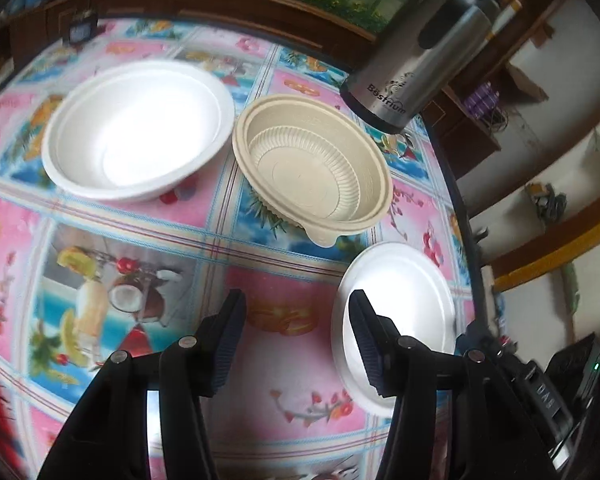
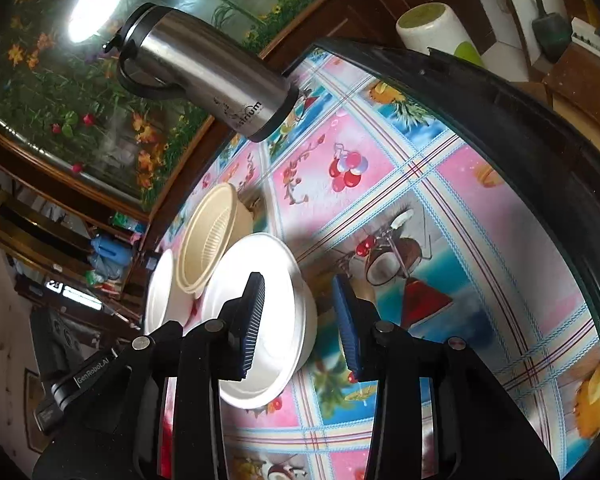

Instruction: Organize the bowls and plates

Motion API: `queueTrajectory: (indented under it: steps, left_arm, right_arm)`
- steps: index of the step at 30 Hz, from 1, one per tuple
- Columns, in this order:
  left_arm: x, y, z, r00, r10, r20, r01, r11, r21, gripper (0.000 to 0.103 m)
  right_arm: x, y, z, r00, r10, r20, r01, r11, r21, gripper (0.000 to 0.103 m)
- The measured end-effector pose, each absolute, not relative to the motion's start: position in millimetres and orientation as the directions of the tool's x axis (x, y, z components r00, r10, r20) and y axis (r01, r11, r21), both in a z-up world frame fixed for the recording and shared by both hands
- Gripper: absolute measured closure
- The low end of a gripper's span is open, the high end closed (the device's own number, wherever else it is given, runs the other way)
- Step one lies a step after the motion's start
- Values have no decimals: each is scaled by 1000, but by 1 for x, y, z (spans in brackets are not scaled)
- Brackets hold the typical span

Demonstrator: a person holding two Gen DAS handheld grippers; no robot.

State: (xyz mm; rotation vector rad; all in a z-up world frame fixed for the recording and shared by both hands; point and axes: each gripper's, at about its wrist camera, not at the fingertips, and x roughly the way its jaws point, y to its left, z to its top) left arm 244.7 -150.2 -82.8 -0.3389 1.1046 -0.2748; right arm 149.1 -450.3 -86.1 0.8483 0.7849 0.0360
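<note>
- The large white bowl, upper left of the left wrist view, looks like smooth matt foam.
- The beige bowl at centre looks like matt plastic with ribbed inner walls.
- The small white plate, lower right, has the same smooth foam look.
- The flask, upper right, is brushed steel with black plastic trim.
- The tablecloth is glossy printed vinyl.
- The gripper pads are ridged blue rubber on black plastic.

Both wrist views look down close over the tablecloth – sharing beige bowl and flask.
</note>
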Motion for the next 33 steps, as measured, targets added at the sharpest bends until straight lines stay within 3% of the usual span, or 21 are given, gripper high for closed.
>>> queueTrajectory:
  steps: [15,28,32,33]
  left_arm:
    - [247,-171,-97,381,-513,-769,171,857,-487,49]
    - [246,-174,-107,404,-474,-782,197,880,-431,52]
    - [247,-174,-113,380,-481,-790,196,877,-440,75]
    - [248,-173,-114,377,-483,-790,193,876,-443,76]
  right_arm:
    - [158,-437,-95,697,308,-647,275,718,639,69]
    - [157,-441,-99,703,320,-635,283,694,663,69]
    - [157,-442,-100,700,321,-638,288,690,664,69]
    - [157,-442,-101,701,317,-639,291,691,662,71]
